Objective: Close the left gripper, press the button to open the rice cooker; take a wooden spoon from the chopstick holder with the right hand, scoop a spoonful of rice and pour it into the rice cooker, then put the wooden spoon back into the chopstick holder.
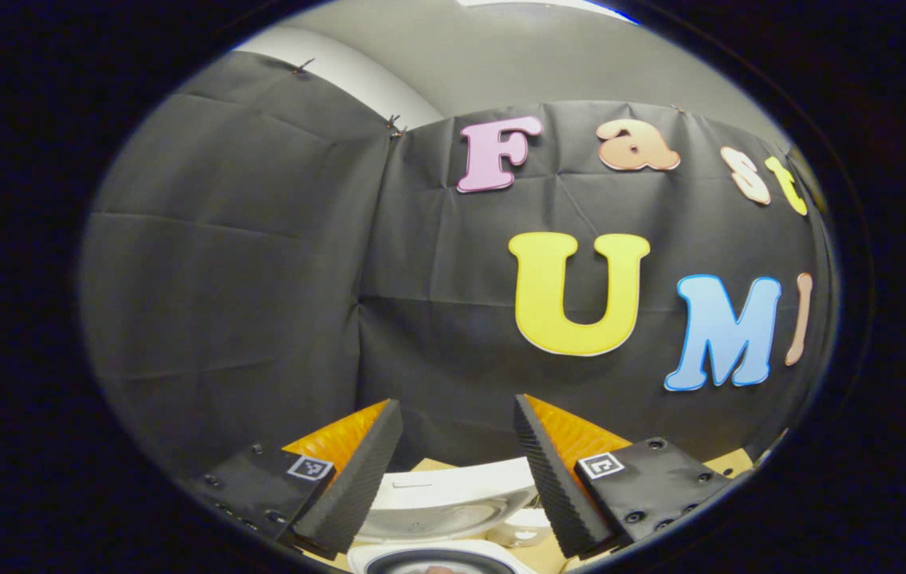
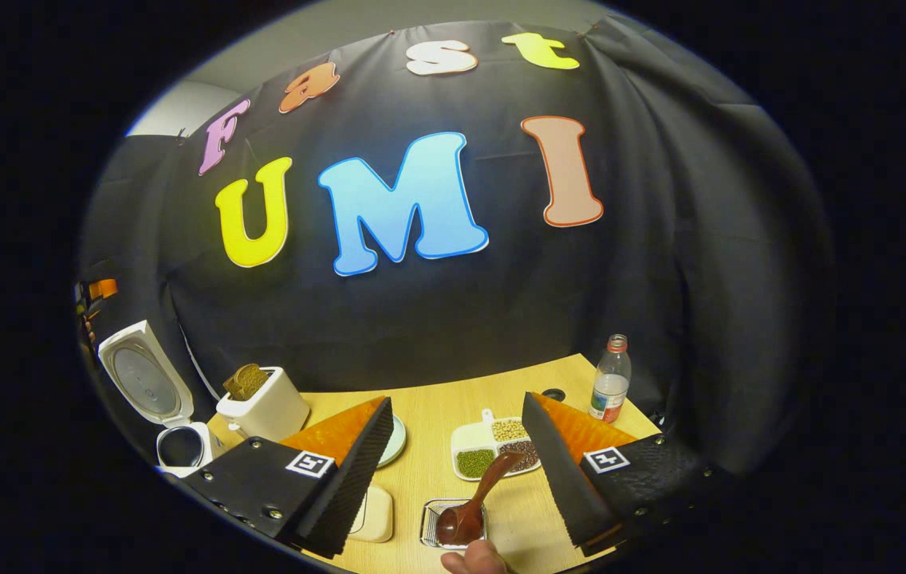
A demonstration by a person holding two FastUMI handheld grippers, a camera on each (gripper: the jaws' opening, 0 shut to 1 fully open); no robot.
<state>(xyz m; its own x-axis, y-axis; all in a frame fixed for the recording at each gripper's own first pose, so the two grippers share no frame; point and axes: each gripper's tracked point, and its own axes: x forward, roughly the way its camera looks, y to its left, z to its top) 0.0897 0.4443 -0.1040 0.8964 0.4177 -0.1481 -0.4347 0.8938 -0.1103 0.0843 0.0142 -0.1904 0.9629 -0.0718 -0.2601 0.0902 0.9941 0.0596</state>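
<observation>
In the right gripper view a dark wooden spoon [image 2: 478, 496] stands tilted in a small metal chopstick holder [image 2: 431, 528] on the wooden table. My right gripper [image 2: 457, 401] hangs open above and behind it, with nothing between its fingers. A fingertip of a hand [image 2: 473, 563] shows just below the holder. The white rice cooker [image 2: 151, 381] stands at the far left with its lid raised. In the left gripper view my left gripper [image 1: 457, 406] is open over the rice cooker's raised lid [image 1: 445, 498] and its pot rim [image 1: 437, 562].
A white toaster [image 2: 263, 408] holding bread stands beside the cooker. A divided white dish [image 2: 466, 437] with pale, green and dark grains lies mid-table. A plastic bottle [image 2: 611, 379] stands at the back right. A pale plate [image 2: 394, 440] and a cream pad [image 2: 376, 514] lie near my right gripper's left finger.
</observation>
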